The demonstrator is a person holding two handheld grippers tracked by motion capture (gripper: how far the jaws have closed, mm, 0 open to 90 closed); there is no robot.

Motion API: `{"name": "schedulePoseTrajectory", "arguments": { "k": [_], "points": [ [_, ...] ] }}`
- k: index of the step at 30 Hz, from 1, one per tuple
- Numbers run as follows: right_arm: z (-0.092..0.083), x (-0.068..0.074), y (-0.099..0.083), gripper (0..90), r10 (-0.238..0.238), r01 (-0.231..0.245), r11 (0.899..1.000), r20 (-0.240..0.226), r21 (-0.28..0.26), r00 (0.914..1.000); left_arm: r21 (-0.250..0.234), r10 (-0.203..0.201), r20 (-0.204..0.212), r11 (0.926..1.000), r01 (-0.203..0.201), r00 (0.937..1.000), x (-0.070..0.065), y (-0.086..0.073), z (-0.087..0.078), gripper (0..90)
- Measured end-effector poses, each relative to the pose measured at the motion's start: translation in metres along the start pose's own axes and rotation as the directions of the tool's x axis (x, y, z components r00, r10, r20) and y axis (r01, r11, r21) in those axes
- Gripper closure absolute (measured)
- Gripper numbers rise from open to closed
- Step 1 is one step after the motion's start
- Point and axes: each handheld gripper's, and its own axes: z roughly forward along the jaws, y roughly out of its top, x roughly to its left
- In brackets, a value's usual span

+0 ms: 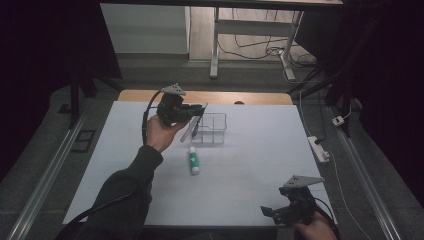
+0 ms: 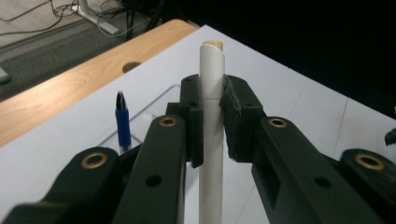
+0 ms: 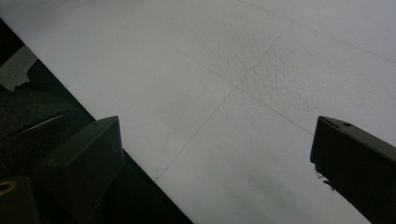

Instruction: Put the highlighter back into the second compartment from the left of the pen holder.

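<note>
A white pen-like stick (image 2: pixel 211 112) stands between the pads of my left gripper (image 2: pixel 212 119), which is shut on it. In the high view the left gripper (image 1: pixel 192 117) holds this slanted white stick (image 1: pixel 192 127) just left of a clear plastic organizer (image 1: pixel 216 129) at the table's middle back. A blue pen (image 2: pixel 123 126) stands upright in that organizer. A white glue stick with a green label (image 1: pixel 193 161) lies on the white table in front of the organizer. My right gripper (image 1: pixel 272 212) rests open at the table's near right edge, its fingers (image 3: pixel 84 163) wide apart over bare surface.
The white table top (image 1: pixel 260 150) has a wooden strip (image 1: pixel 250 98) along its far edge. A power strip (image 1: pixel 319 148) and cables lie on the floor to the right. A desk frame (image 1: pixel 215 50) stands beyond the table.
</note>
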Motion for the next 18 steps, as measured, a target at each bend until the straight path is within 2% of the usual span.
{"name": "schedulePoseTrajectory", "arguments": {
  "k": [3,12,18],
  "points": [
    [0.0,0.0,0.0,2.2,0.001,-0.001,1.0,0.001,-0.002,1.0,-0.013,0.003,0.0,0.9999,-0.003,1.0,0.002,0.004,0.007,78.2],
    [0.0,0.0,0.0,2.2,0.001,-0.001,1.0,-0.002,-0.003,1.0,-0.046,0.064,-0.013,0.9968,-0.065,0.9978,0.004,0.019,0.026,78.2],
    [0.0,0.0,0.0,2.2,0.002,-0.002,1.0,-0.004,-0.004,1.0,-0.078,0.069,-0.019,0.9945,-0.071,0.9974,0.007,0.027,0.038,78.2]
  ]
}}
